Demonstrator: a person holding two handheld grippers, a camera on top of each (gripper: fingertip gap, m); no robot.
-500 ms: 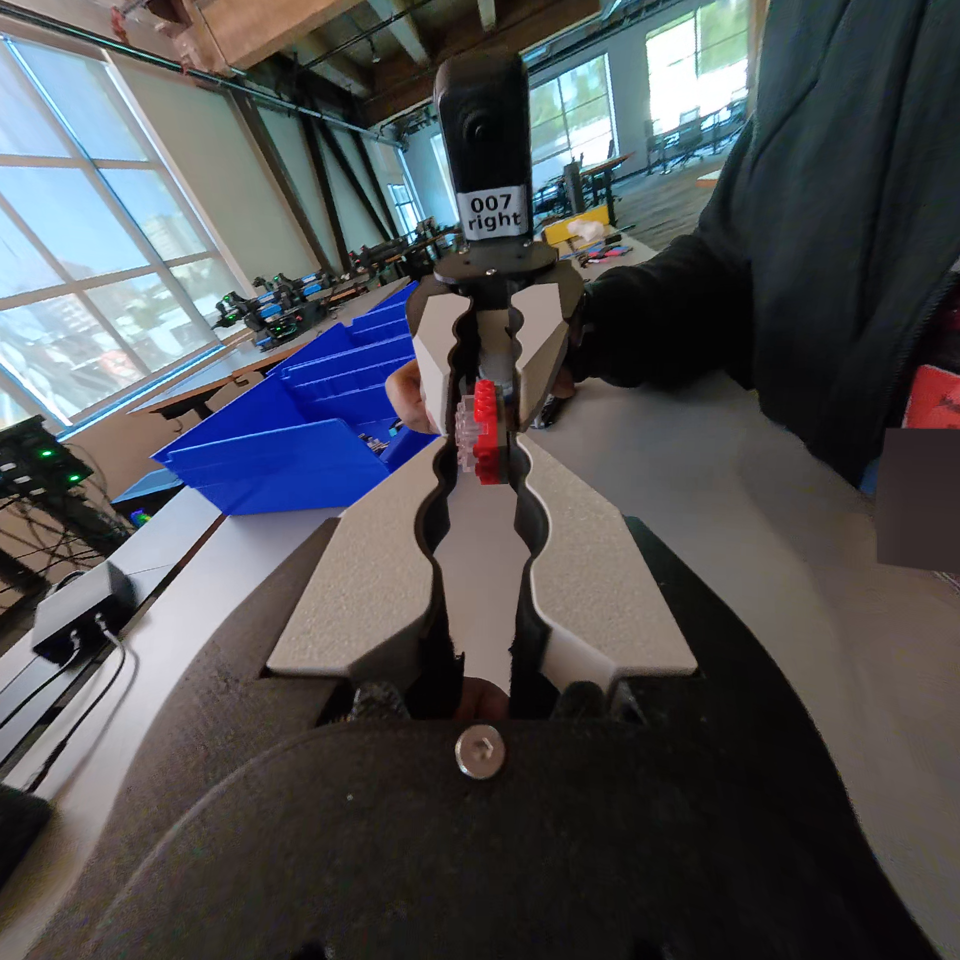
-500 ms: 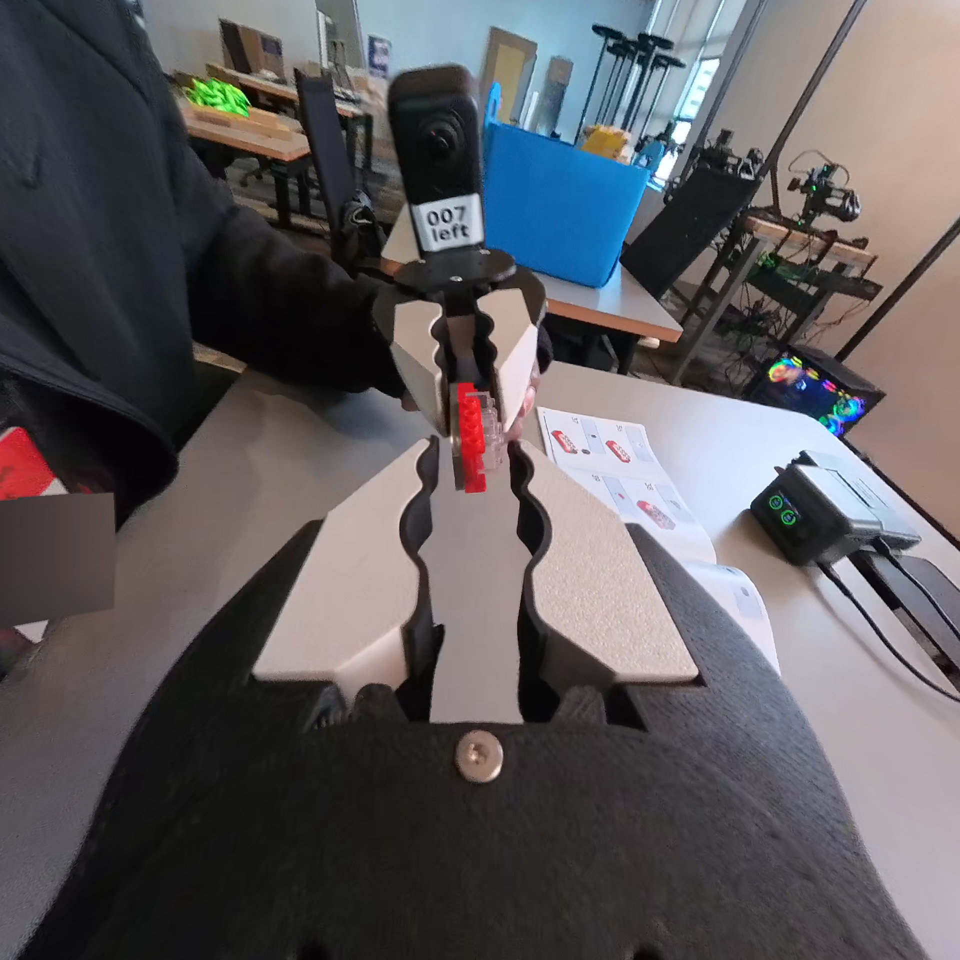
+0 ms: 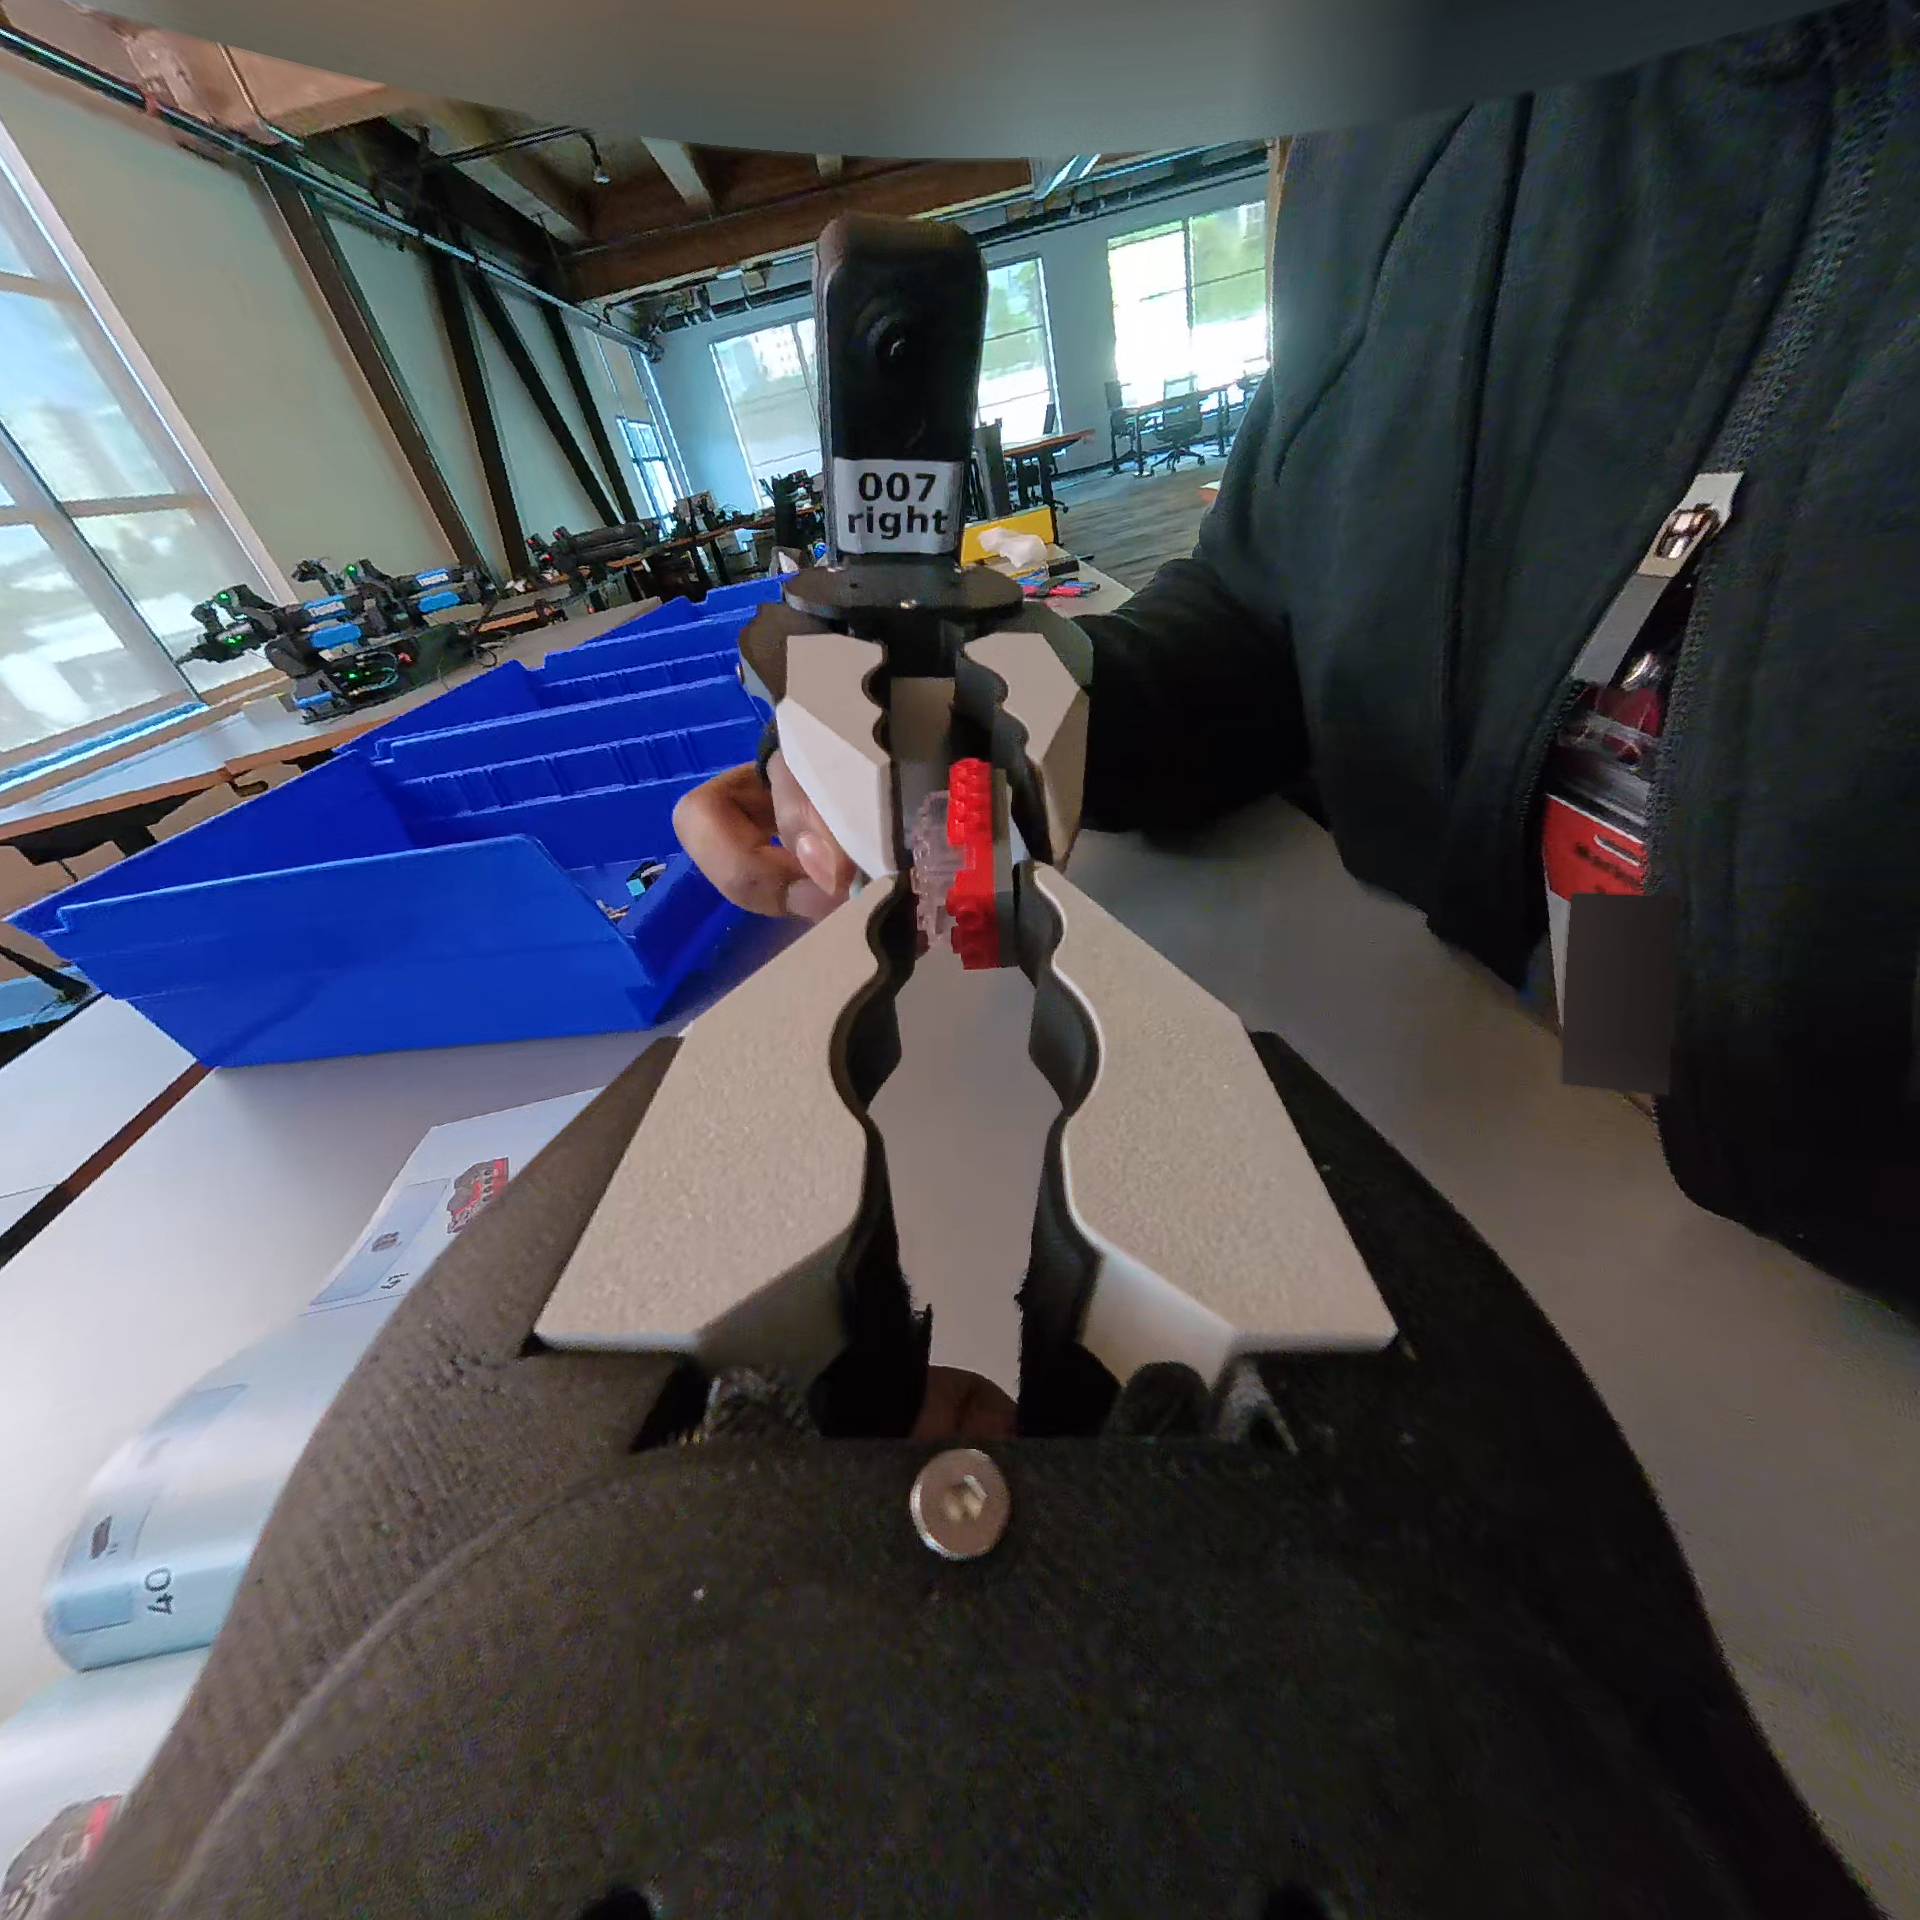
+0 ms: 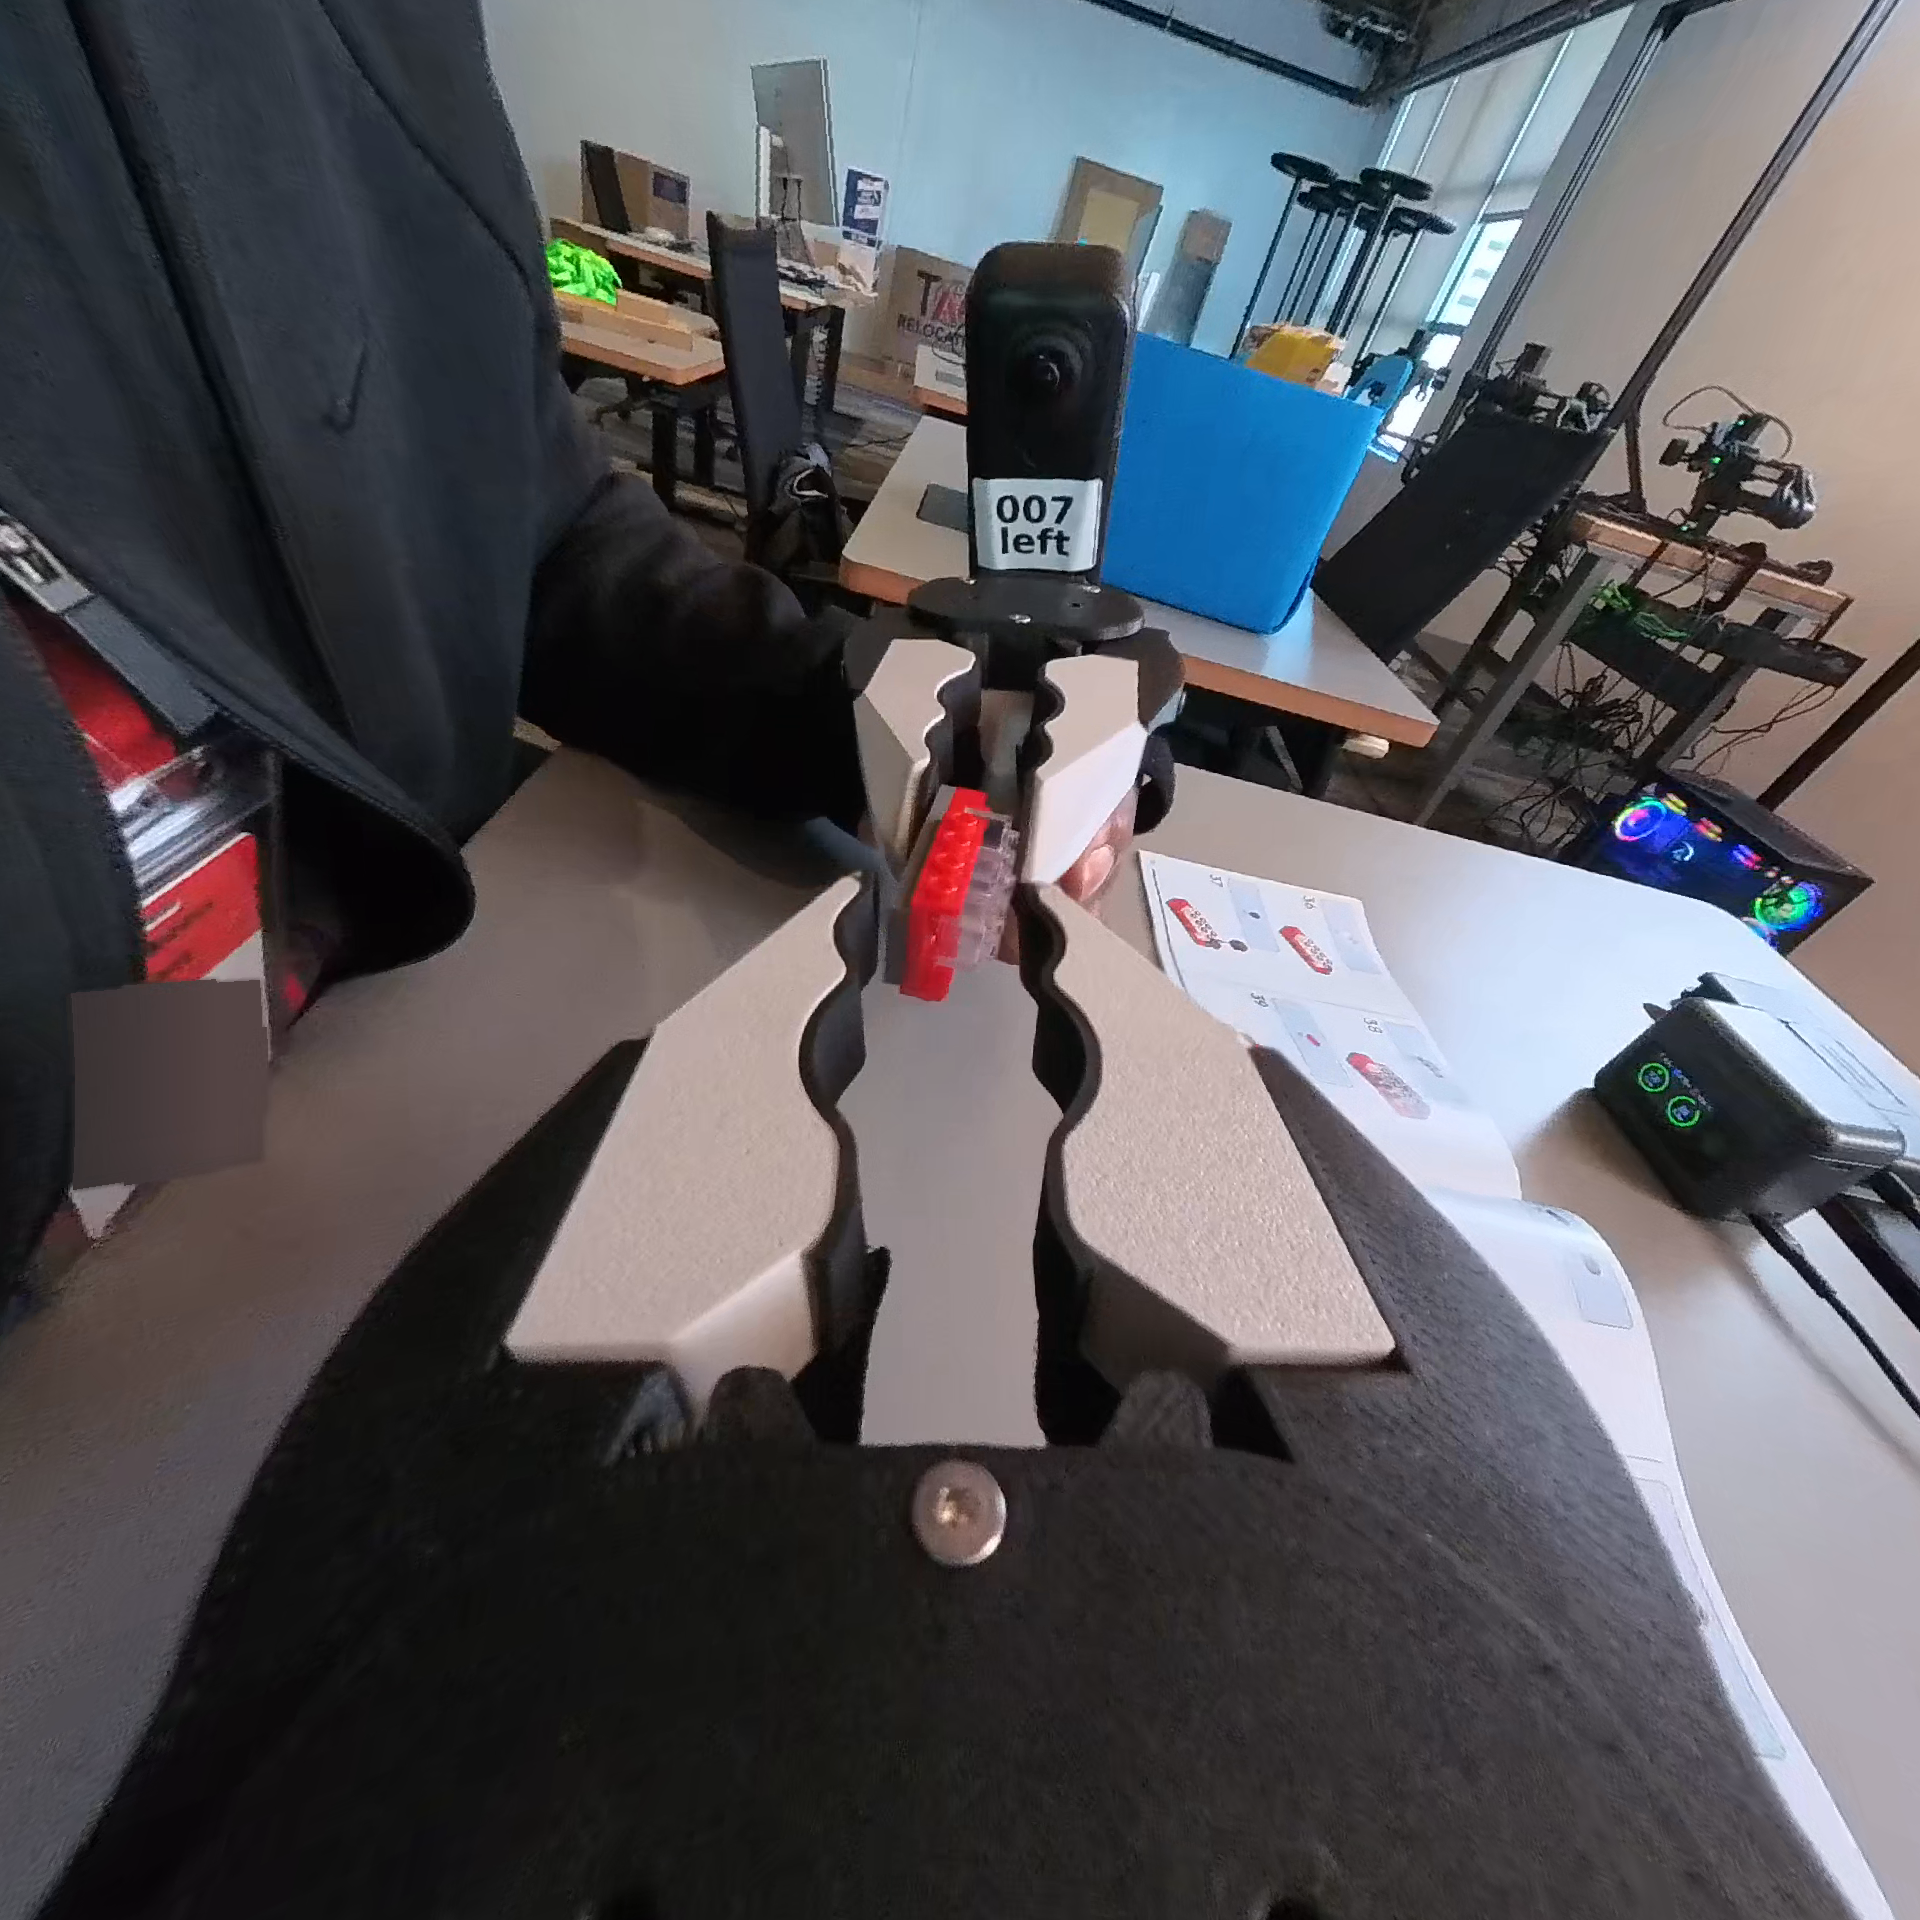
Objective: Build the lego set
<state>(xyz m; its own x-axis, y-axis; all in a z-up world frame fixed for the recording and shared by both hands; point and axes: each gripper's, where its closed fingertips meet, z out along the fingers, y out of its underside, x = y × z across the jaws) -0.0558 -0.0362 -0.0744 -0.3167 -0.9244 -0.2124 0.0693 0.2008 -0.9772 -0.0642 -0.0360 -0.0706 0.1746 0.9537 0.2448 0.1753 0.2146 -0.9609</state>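
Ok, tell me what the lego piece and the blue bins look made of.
Lego piece: glossy hard plastic, red studs catching light, with a see-through clear part beside them. Blue bins: smooth moulded plastic, probably rigid, with an even sheen on thin walls.

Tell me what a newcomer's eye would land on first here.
First, the small red and clear lego assembly, held up off the table where the left gripper and right gripper meet tip to tip. Next, the bright blue bins left of it, and the open instruction booklet on the white table.
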